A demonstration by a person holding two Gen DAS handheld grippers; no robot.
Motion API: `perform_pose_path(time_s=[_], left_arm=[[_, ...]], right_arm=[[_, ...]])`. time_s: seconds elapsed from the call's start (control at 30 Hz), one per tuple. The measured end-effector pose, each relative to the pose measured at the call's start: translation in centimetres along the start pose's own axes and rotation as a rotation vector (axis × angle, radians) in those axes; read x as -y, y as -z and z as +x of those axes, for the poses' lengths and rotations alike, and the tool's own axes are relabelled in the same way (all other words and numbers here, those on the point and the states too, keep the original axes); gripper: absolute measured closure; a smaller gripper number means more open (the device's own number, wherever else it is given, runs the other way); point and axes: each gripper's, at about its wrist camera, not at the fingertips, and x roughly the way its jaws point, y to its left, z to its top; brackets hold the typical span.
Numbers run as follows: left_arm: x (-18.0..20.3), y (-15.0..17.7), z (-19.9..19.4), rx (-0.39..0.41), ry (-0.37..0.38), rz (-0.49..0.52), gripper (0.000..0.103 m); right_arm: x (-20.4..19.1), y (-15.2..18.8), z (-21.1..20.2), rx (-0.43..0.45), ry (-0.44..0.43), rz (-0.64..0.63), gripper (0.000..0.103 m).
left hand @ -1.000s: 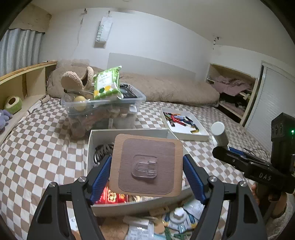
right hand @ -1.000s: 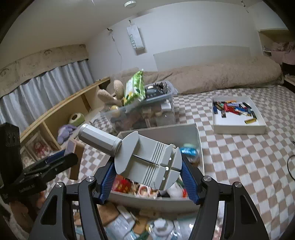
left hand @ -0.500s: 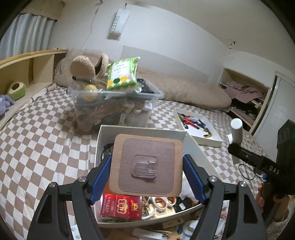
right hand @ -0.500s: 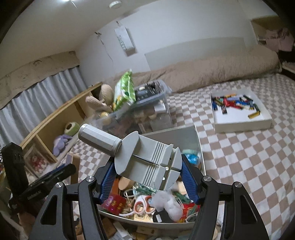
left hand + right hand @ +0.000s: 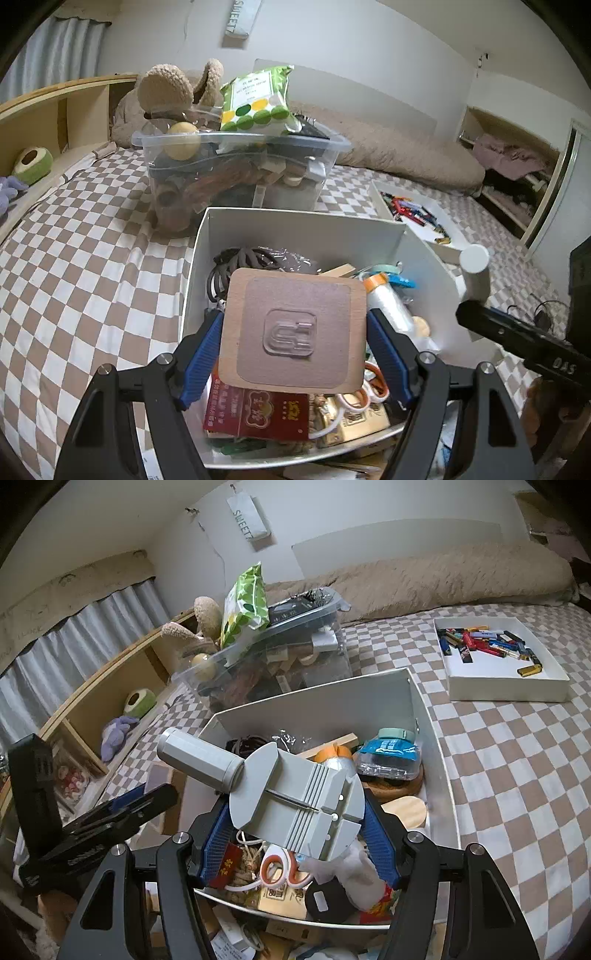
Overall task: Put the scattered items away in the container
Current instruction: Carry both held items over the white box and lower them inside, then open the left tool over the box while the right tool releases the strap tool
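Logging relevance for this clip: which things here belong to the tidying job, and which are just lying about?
In the job:
left gripper holding wooden adhesive-hook board
right gripper holding grey plastic tool
white box, the container

Lying about:
clear plastic bin
white tray of small colourful items
green snack packet

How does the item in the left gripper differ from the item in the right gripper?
The wooden square is flat, brown and thin; the grey plastic tool is thicker and ridged.
The wooden square carries a clear stick-on hook at its centre; the grey plastic tool has a cylindrical handle jutting from one side.
Both are clamped between blue pads, in the left gripper and the right gripper, above the open white box.
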Motion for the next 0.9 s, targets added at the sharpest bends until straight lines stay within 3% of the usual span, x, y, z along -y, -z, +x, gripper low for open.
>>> perform_pose_path(time_s=[0.2, 0.3, 0.4, 0.9], left_arm=[[-1.2, 0.3, 1.4, -0.02, -0.04, -0.041, 0.025], [-1.4, 0.5, 1.5, -0.023, -0.078, -0.042, 0.019], [-1.3, 0.5, 1.2, -0.017, -0.072, -0.04, 0.014], [-1.4, 0.3, -1.0, 0.017, -0.049, -0.053, 0.014]], right_arm=[[0.0, 0.2, 0.6, -0.015, -0.003, 0.004, 0.037], [-0.1, 0.3, 1.1, -0.03, -0.008, 0.001, 0.036], [-0.2, 0.5, 1.7, -0.048, -0.005, -0.004, 0.037], [-1.5, 1.4, 5.0, -0.151, 0.006, -0.068, 0.036]])
